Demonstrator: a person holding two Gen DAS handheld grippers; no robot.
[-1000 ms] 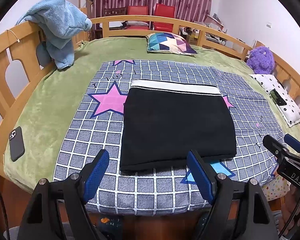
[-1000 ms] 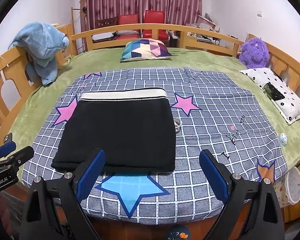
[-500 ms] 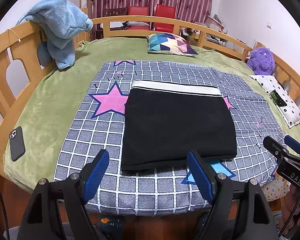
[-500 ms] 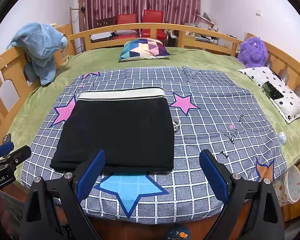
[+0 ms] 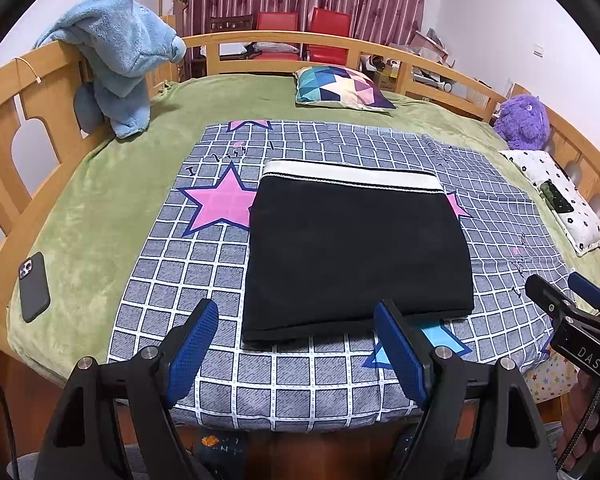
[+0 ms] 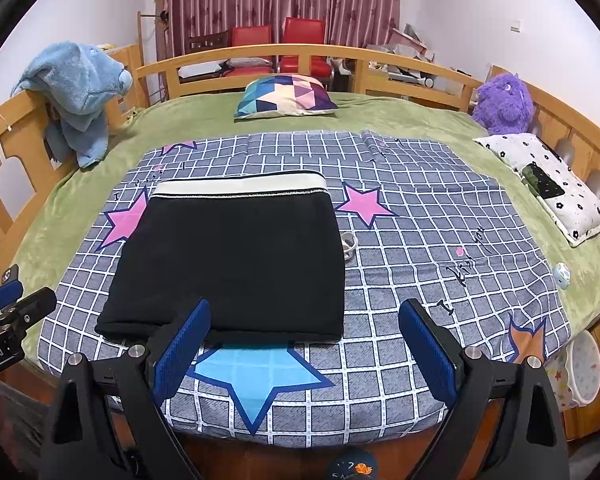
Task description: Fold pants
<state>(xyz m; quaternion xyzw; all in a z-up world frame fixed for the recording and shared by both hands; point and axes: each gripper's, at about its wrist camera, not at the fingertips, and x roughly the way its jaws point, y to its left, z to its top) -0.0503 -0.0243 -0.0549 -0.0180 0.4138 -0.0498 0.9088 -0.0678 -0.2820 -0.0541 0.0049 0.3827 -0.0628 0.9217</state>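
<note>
The black pants (image 5: 356,248) lie folded into a flat rectangle on the checked blanket (image 5: 204,272), with the white waistband at the far edge. They also show in the right wrist view (image 6: 236,264). My left gripper (image 5: 296,344) is open and empty, held just short of the pants' near edge. My right gripper (image 6: 304,344) is open and empty, near the pants' near right corner above a blue star. The right gripper also shows at the right edge of the left wrist view (image 5: 568,300).
A black phone (image 5: 34,286) lies on the green bedspread at left. A blue plush blanket (image 5: 120,68) hangs on the wooden bed rail. A patterned cushion (image 5: 340,88), a purple plush toy (image 6: 504,98) and a white flowered pillow (image 6: 548,184) sit around the bed.
Both grippers have drawn back slightly from the bed; the pants lie unchanged.
</note>
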